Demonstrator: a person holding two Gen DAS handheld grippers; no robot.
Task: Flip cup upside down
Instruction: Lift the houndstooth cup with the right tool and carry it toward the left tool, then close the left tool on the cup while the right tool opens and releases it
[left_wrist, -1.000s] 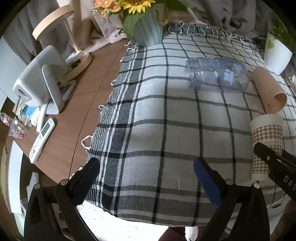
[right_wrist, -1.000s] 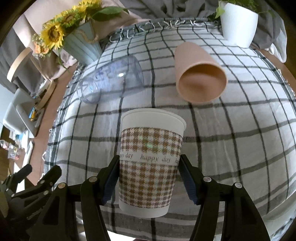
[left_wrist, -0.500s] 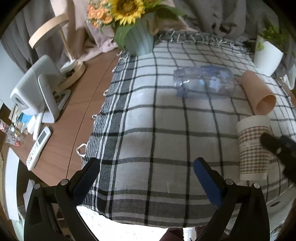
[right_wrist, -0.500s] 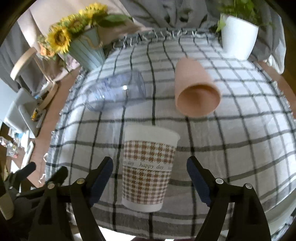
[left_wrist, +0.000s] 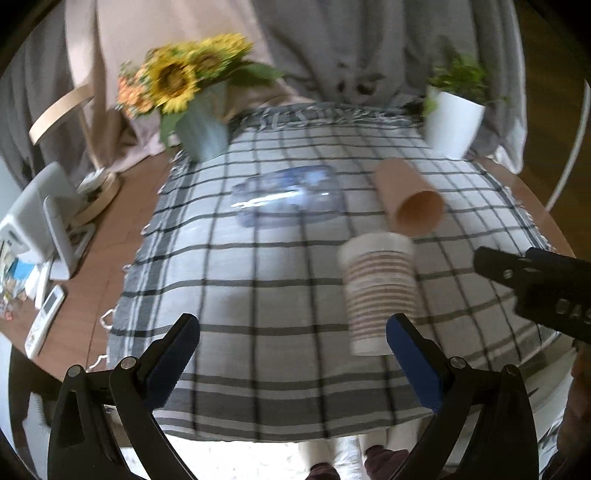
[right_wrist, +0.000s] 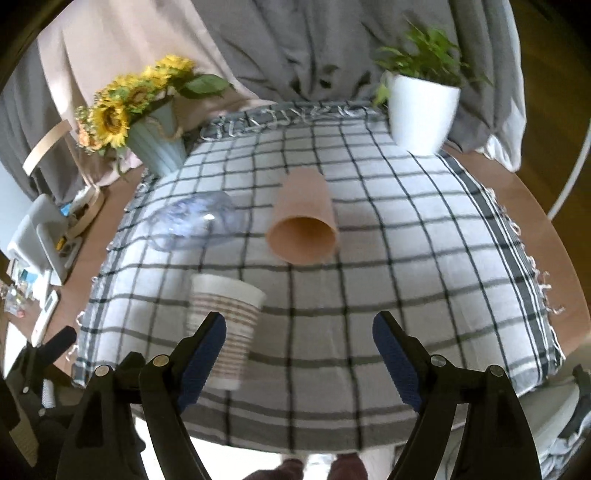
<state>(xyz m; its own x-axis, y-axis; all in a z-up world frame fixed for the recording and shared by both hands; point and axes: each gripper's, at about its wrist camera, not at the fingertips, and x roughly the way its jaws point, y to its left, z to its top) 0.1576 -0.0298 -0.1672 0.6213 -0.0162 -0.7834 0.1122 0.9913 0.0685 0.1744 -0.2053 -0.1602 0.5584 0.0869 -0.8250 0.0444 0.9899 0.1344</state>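
Note:
A white paper cup with a brown houndstooth band (left_wrist: 380, 291) stands on the checked cloth, wide end up and narrow end down; it also shows in the right wrist view (right_wrist: 223, 325). A tan paper cup (left_wrist: 410, 203) (right_wrist: 303, 229) lies on its side behind it. A clear plastic cup (left_wrist: 288, 199) (right_wrist: 195, 229) lies on its side to the left. My left gripper (left_wrist: 291, 354) is open and empty, near the table's front edge. My right gripper (right_wrist: 299, 347) is open and empty, right of the houndstooth cup; its body shows in the left wrist view (left_wrist: 535, 284).
A sunflower vase (left_wrist: 201, 125) (right_wrist: 159, 144) stands at the back left and a white plant pot (left_wrist: 452, 122) (right_wrist: 421, 110) at the back right. A fan (left_wrist: 40, 218), a wooden lamp base (left_wrist: 99, 192) and a remote (left_wrist: 44, 321) sit on the wooden table left of the cloth (left_wrist: 258, 280).
My right gripper let go of the houndstooth cup, opened and pulled back to the right. Both grippers have risen and drawn back; the views are blurred by motion.

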